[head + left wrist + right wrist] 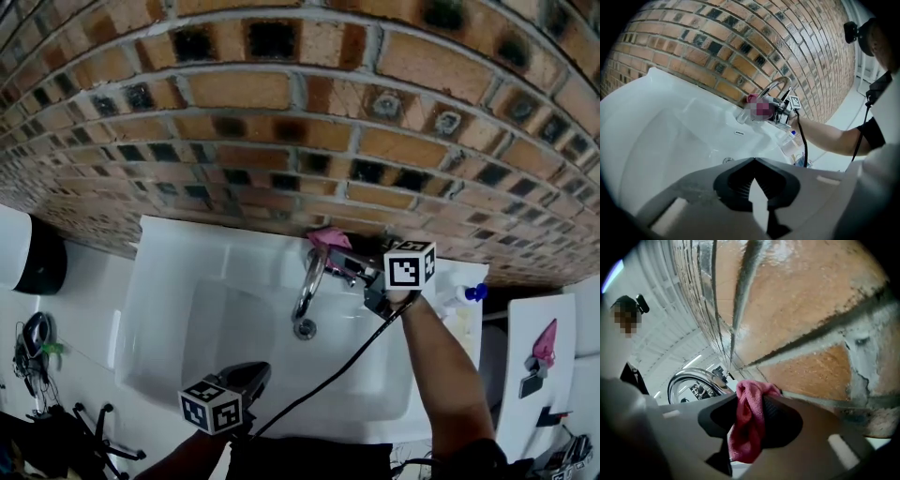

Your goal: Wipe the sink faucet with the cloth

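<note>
Holding the pink cloth [747,427] clamped between its jaws, your right gripper [750,423] places the cloth at the rear of the curved faucet [308,286], close against the brick wall [281,141]. Your left gripper [754,185] hangs over the near part of the white sink [178,281], well apart from the faucet, jaws together with nothing between them.

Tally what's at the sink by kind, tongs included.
Sink: 1
Faucet: 1
Pink cloth: 1
Blue-capped bottle: 1
Tongs: 2, left tongs and right tongs
Total: 6
</note>
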A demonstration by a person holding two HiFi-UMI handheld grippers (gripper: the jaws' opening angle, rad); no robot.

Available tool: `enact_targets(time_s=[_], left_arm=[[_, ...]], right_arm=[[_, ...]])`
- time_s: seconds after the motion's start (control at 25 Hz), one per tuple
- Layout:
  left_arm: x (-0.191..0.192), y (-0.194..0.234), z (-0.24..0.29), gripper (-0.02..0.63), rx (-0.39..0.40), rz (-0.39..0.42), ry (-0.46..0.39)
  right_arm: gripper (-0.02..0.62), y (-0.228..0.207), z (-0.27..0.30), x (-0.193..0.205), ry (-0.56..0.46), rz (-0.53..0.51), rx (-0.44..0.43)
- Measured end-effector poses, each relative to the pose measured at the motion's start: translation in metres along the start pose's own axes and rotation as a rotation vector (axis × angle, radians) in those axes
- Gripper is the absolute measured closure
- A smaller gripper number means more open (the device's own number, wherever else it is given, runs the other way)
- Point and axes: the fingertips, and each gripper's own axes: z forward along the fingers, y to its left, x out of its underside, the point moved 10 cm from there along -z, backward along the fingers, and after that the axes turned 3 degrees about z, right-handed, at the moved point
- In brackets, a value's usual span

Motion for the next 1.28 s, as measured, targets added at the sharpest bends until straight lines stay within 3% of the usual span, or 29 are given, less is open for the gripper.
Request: enact_targets(time_s=[0.48, 0.84, 1.08, 1.28], left_arm=[[0.009, 0.005, -0.041, 0.600, 0.005, 0.037, -0.037], [0.008, 0.020, -0.073, 0.600, 0.010, 0.059, -0.085], [0.003, 0.022, -0.084, 0.600, 0.047, 0.091, -0.113], [0.004, 0.025, -0.092, 0.600, 0.070, 0.113, -0.113]], right_arm=[[0.449, 0.028, -0.015, -0.008, -0.105, 0.090, 0.029], [0.451, 0.076, -0.019, -0.041, -0.137, -0.079, 0.136], [0.451, 0.118, -0.017, -0.056, -0.095, -0.196, 0.173], [0.451, 0.161, -0.007, -0.055, 0.017, -0.452, 0.272]])
